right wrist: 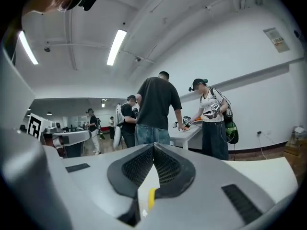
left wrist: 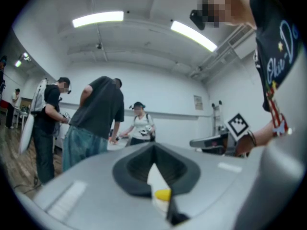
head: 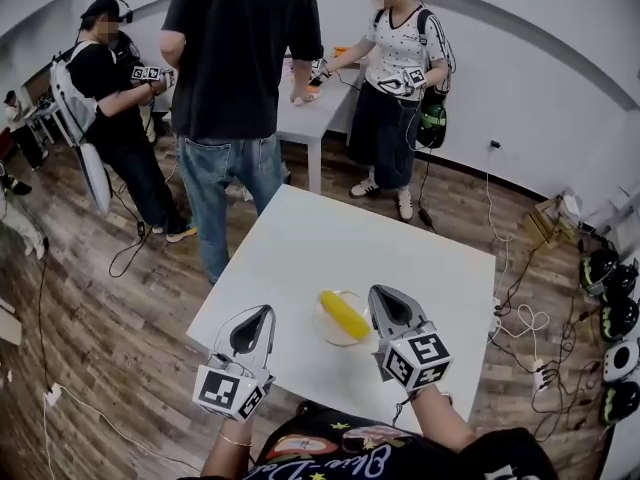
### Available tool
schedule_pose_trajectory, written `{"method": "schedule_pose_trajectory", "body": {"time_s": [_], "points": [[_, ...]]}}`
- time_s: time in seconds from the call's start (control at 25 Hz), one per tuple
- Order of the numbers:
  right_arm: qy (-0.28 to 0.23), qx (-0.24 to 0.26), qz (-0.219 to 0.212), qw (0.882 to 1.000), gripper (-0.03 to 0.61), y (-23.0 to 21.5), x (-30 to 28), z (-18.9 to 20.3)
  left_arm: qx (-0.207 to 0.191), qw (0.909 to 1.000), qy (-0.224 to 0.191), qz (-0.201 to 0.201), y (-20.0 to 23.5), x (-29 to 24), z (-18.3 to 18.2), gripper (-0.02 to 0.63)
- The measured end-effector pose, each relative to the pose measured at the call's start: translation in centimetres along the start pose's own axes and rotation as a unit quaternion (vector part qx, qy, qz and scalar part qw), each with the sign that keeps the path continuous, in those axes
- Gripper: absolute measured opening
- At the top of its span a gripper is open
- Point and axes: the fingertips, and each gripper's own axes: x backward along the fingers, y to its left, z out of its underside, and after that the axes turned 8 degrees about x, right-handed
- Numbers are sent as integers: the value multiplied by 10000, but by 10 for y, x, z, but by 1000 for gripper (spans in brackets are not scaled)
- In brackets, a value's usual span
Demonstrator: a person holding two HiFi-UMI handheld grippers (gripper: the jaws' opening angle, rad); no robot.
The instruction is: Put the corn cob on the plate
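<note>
Head view, corn cob (head: pixel 344 314) on plate (head: pixel 325 336), left tool (head: pixel 265 315) and right tool (head: pixel 381 297) closed, empty

left hand-held gripper (head: pixel 268 311), right hand-held gripper (head: pixel 375 291): jaws together, level

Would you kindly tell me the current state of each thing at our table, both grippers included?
corn cob: lying on its side on the plate, gripped by nothing.
plate: flat on the white table, holding the cob.
left gripper: jaws together, empty, to the left of the plate.
right gripper: jaws together, empty, just right of the cob.
</note>
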Motion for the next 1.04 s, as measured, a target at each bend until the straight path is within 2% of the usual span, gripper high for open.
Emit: {"method": "schedule_pose_trajectory", "body": {"time_s": [0.32,1.04], "points": [[73,187,61,9998,14,-1,9,-6,-6,9999,-12,137,-8,-4,-1,-11],[146,186,-100,9997,14,9,-5,-5,-14,9999,54,-101,4,3,2,-11]]}}
